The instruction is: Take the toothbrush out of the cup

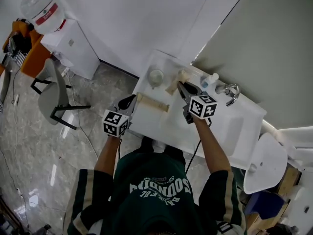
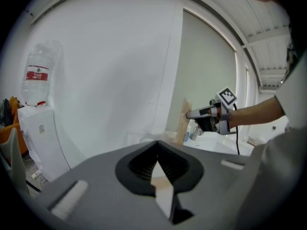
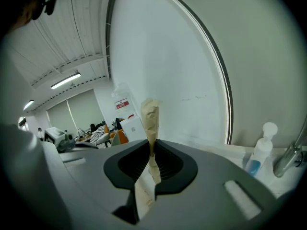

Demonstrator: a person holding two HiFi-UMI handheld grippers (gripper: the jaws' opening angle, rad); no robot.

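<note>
A pale, round cup (image 1: 156, 76) stands on the far left part of the white counter (image 1: 171, 126). My right gripper (image 1: 181, 86) is shut on a beige paper-wrapped toothbrush (image 1: 174, 82), held in the air to the right of the cup; in the right gripper view it sticks up out of the closed jaws (image 3: 150, 121). My left gripper (image 1: 132, 101) is shut on a second long beige wrapped piece (image 1: 152, 103) that lies level above the counter's front left. In the left gripper view that strip (image 2: 162, 188) runs between the jaws, and the right gripper (image 2: 192, 114) shows ahead with its toothbrush (image 2: 182, 121).
A small bottle with a blue base (image 1: 210, 80) and a chrome tap (image 1: 231, 92) stand at the counter's back right, beside the sink basin (image 1: 234, 126). A water dispenser (image 1: 63, 38) and a grey chair (image 1: 54, 94) stand on the floor to the left.
</note>
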